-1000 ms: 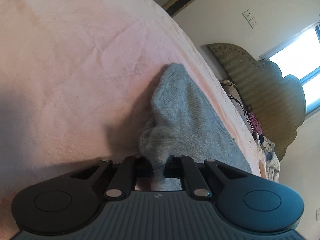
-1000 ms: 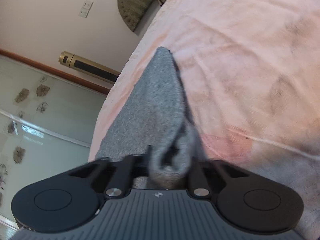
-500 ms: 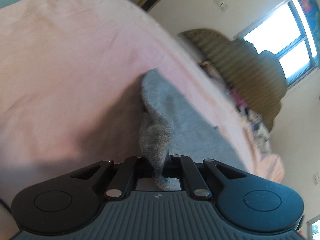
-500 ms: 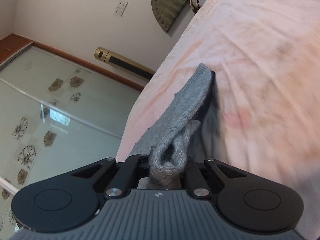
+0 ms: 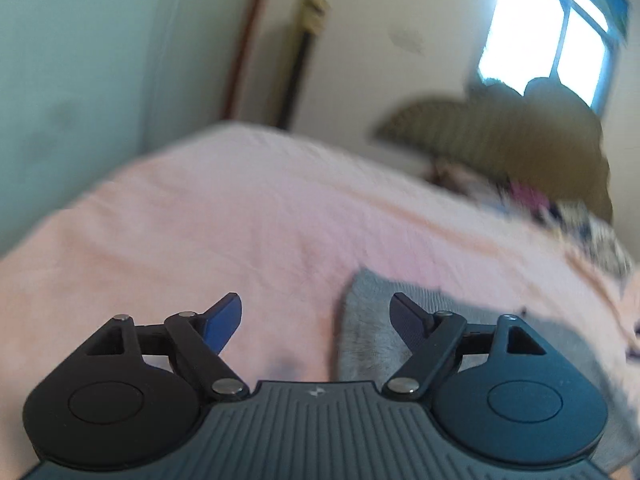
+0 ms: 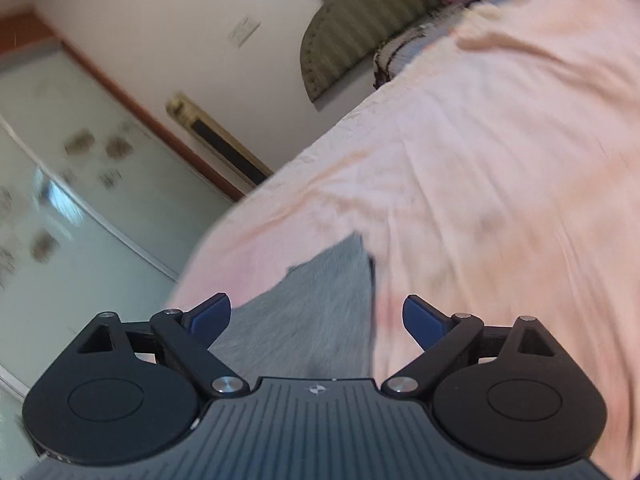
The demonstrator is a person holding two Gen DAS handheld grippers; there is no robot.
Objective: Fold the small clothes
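A small grey knitted garment (image 5: 372, 332) lies flat on the pink bedsheet (image 5: 260, 232). In the left wrist view my left gripper (image 5: 316, 312) is open and empty, with the garment's left edge under its right finger. In the right wrist view the garment (image 6: 312, 320) lies between and below the fingers of my right gripper (image 6: 316, 312), which is open and empty just above it. The near part of the garment is hidden behind both gripper bodies.
A padded olive headboard (image 5: 500, 140) with a pile of mixed clothes (image 5: 560, 212) stands at the far end of the bed. A frosted glass wardrobe (image 6: 60, 200) and a wall (image 6: 180, 20) lie beyond the bed's edge. The pink sheet (image 6: 500, 180) spreads wide to the right.
Both grippers were shut on bunched grey fabric; now both have opened and let it go. The garment has dropped flat onto the sheet and both views have tilted up.
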